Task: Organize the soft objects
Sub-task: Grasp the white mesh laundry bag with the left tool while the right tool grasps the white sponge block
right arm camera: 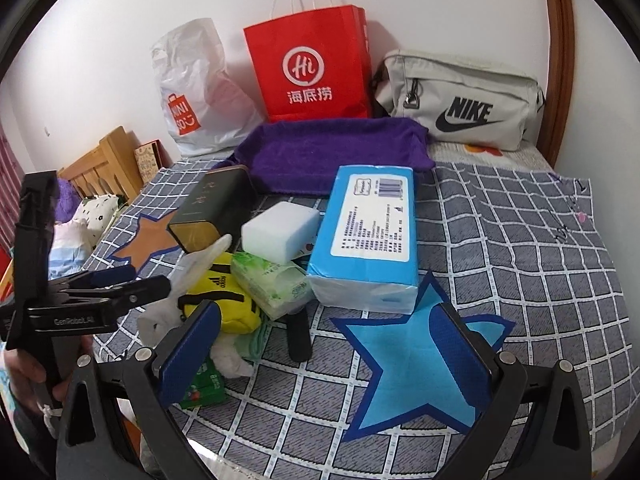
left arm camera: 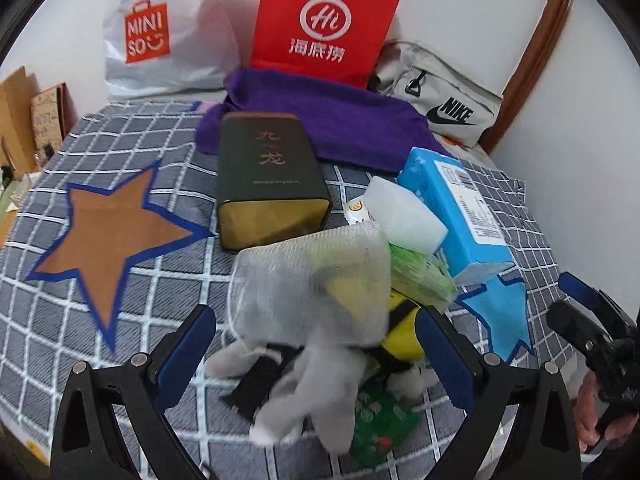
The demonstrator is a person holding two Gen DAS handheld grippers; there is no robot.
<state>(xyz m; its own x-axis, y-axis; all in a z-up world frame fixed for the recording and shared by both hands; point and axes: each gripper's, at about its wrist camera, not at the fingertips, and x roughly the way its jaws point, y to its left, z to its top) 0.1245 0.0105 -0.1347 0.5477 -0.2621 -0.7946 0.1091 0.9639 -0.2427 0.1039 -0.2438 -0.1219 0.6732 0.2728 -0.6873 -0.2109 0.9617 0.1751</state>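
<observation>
both grippers, left (left arm camera: 316, 344) and right (right arm camera: 324, 344), hold jaws wide, gripping nothing. near the left one lies a mesh pouch (left arm camera: 312, 284) on an adidas bag (right arm camera: 218, 292); beyond, blue tissues (right arm camera: 370, 236), "hi" bag (right arm camera: 310, 64), miniso bag (left arm camera: 160, 36), nike pouch (right arm camera: 460, 100).

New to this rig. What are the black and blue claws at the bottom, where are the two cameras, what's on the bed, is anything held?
No robot here: a person holds a hand-held gripper in each hand, and a fisheye camera on each looks forward along its two blue-padded fingers. In the left wrist view the left hand-held gripper is open, its fingers either side of a white mesh pouch, not closed on it. In the right wrist view the right hand-held gripper is open over a blue star patch, holding nothing.

On the checked bed cover lie a dark tin, a white sponge block, a blue tissue pack, a green tissue pack, a yellow pouch and a purple towel.
</observation>
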